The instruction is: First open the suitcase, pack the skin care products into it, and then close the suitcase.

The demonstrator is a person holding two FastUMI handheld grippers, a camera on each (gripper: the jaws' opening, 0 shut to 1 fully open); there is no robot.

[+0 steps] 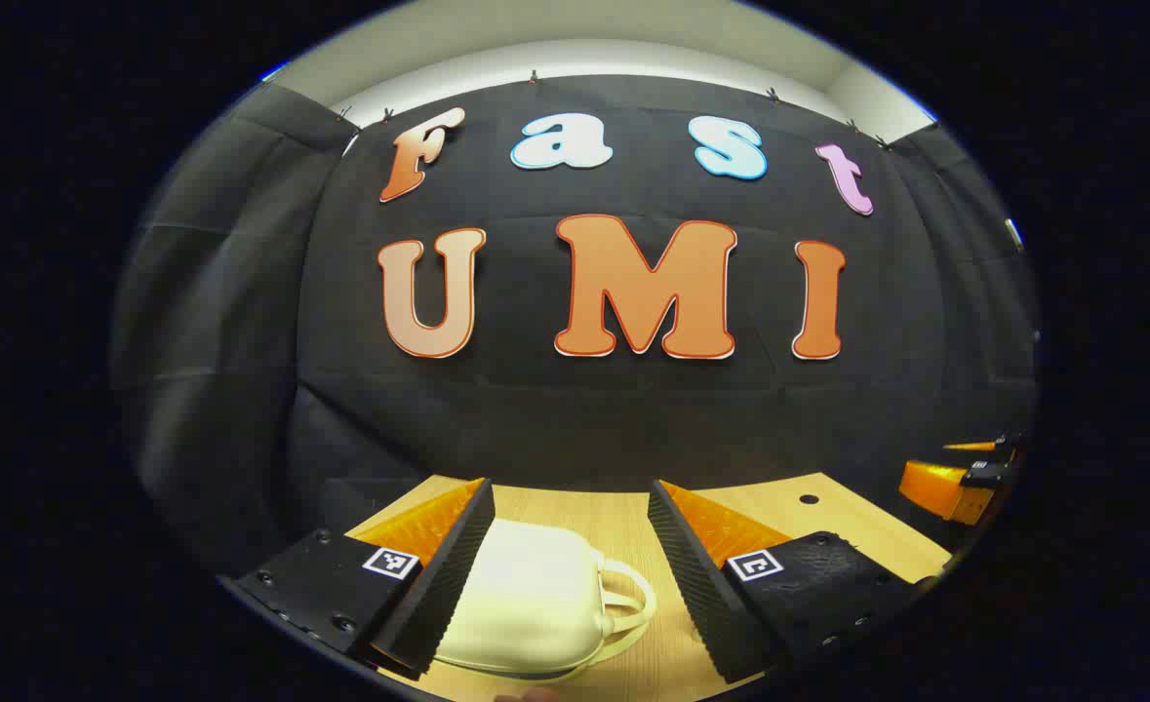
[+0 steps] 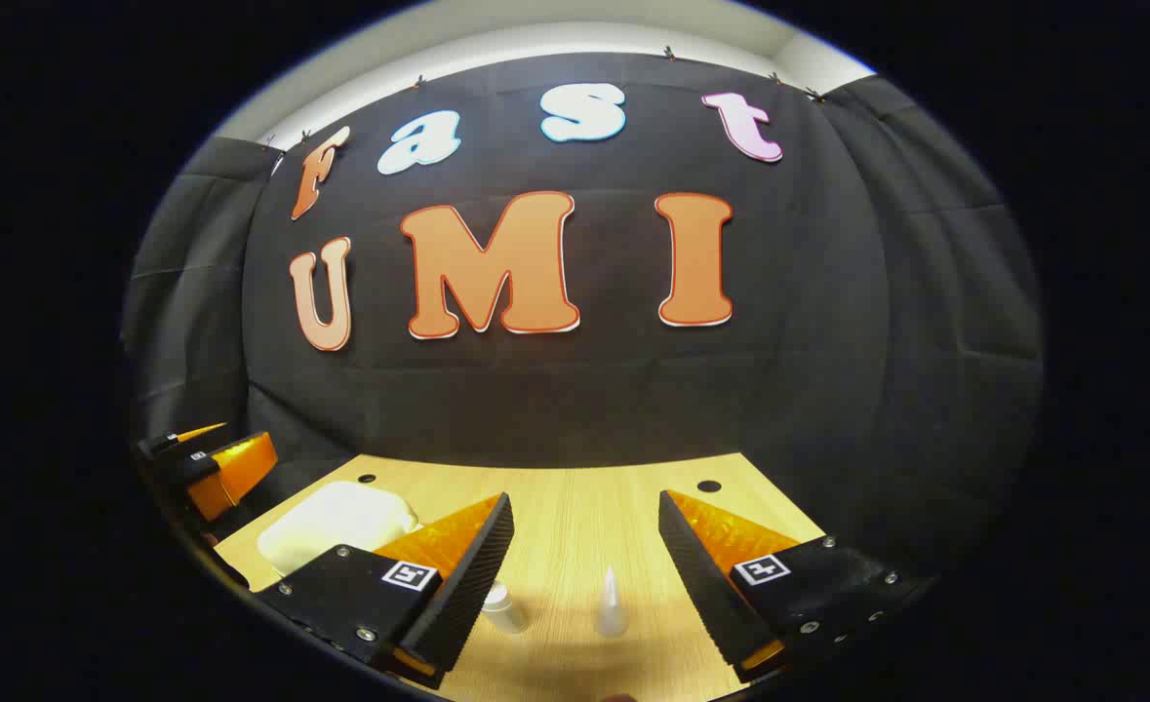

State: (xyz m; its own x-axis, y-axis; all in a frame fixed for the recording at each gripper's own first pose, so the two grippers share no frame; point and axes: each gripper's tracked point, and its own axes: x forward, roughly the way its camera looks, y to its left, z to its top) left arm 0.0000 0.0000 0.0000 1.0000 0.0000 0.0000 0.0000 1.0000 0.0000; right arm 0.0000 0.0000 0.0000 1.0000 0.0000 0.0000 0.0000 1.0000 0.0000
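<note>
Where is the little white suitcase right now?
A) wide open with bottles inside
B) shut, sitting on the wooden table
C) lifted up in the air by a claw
B: the suitcase lies closed on the table, between the open fingers of the left claw, which are not touching it.

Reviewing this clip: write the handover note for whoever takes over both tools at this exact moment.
Left tool: open, fingers on either side of the cream suitcase, not pressing on it.
Right tool: open, holding nothing, above the table.
Suitcase lies closed on the wooden table, handle toward the left tool's right finger.
Two skin care items stand ahead of the right tool: a small bottle and a cone-capped bottle.
Done: nothing yet. Left: open suitcase, pack both items, close it.
</note>
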